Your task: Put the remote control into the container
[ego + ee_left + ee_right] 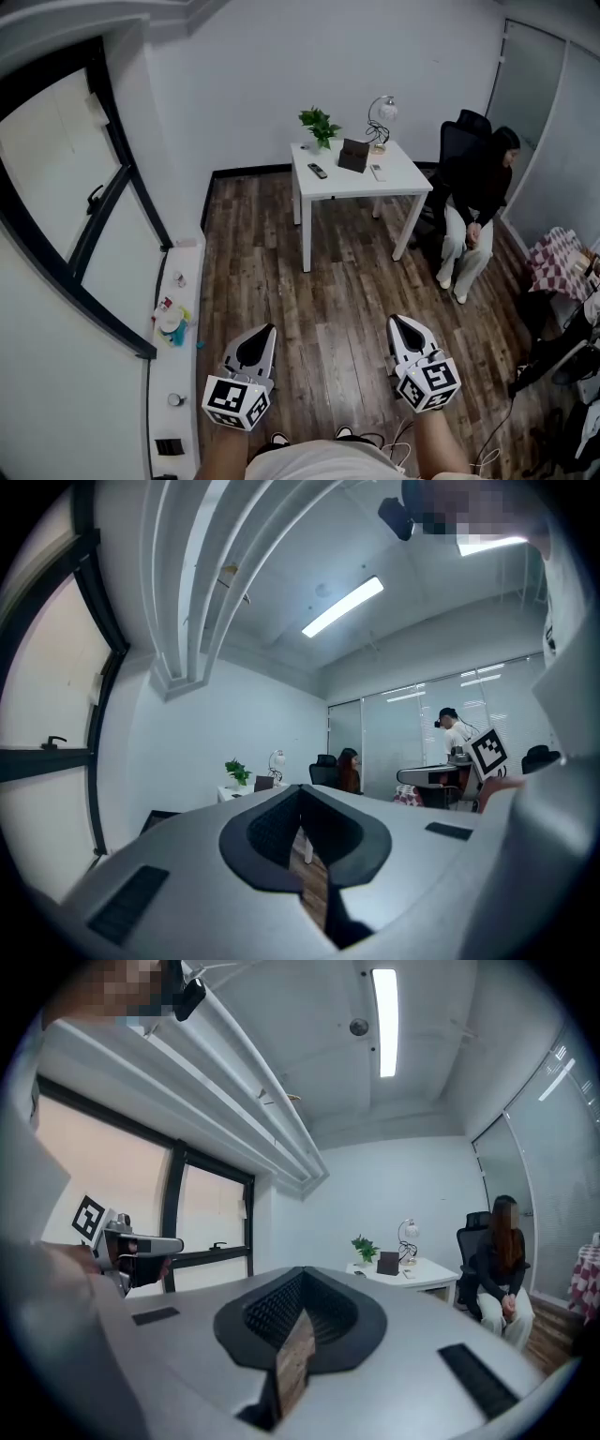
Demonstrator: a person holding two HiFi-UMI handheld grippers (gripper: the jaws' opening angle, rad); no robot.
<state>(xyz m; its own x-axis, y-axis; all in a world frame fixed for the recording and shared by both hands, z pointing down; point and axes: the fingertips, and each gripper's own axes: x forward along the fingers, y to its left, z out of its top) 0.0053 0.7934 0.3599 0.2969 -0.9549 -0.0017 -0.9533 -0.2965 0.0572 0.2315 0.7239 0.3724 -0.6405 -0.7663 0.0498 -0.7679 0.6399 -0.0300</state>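
Brown wooden floor [328, 272] fills the middle of the head view, and my two claws hang over it at the bottom, well apart from each other. The left claw [266, 331] has its two jaws pressed together at the tips. I see nothing held between them, only a thin strip of floor behind. The right claw [397, 322] is closed up tight the same way, and it is empty too. Far ahead of both claws, a white table [403, 176] stands near the back wall. The remote control [317, 171] lies flat on the table top, near its left edge. The container [354, 155], a dark box, stands just to the right of it, close but not touching. Behind them are a green plant [320, 123] and a small lamp [381, 111]. A little pale thing [377, 172] lies to the right of the box, and I cannot tell what it is. A person [476, 197] in a dark top sits on a black chair [461, 131] beside the table.
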